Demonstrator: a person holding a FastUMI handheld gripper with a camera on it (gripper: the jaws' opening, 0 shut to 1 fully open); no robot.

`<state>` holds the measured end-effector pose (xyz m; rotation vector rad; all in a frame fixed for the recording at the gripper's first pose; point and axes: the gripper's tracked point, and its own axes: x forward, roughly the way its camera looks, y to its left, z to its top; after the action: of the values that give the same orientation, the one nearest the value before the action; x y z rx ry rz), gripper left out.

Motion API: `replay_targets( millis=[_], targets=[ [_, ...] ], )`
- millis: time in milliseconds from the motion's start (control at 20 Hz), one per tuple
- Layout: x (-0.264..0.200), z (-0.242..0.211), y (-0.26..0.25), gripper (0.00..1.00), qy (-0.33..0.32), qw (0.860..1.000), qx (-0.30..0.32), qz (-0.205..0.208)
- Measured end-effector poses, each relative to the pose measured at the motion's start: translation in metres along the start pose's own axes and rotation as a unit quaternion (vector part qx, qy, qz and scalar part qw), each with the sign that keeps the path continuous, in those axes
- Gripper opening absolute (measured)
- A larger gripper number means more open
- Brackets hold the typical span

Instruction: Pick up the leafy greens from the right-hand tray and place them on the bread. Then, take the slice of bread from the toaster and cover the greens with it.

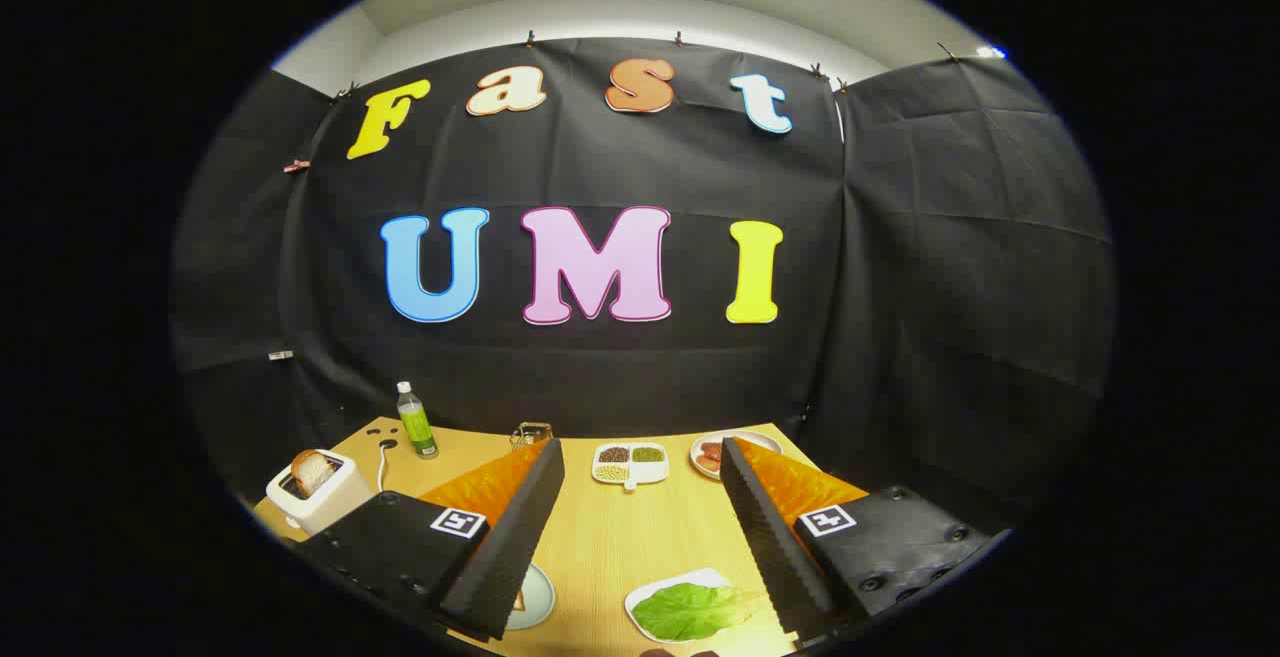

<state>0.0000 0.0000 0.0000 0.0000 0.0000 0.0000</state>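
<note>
My gripper [635, 457] is open and held above the wooden table [620, 547], with nothing between its fingers. A green leaf [690, 610] lies on a white tray [645, 599] close below, just inside the right finger [775, 547]. A round pale plate [535, 599] peeks out beside the left finger [510, 537]; a bit of bread [519, 601] on it is mostly hidden. Off to the left stands a white toaster [318, 497] with a bread slice [312, 471] sticking out of its slot.
Beyond the fingertips sit a white divided dish of beans and seeds [630, 463], a plate of sausages [712, 454], a small glass [531, 433] and a green bottle [416, 422]. The toaster's cord [383, 462] trails on the table. Black cloth walls close the booth behind.
</note>
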Motion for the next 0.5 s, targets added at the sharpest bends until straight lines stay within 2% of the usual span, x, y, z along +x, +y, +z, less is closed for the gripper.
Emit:
replay_targets(
  millis=[250,500],
  targets=[
    [-0.004,0.009,0.01,0.97,-0.008,1.0,-0.008,0.02],
    [-0.006,-0.002,0.017,0.97,0.002,0.999,-0.028,0.035]
  ],
)
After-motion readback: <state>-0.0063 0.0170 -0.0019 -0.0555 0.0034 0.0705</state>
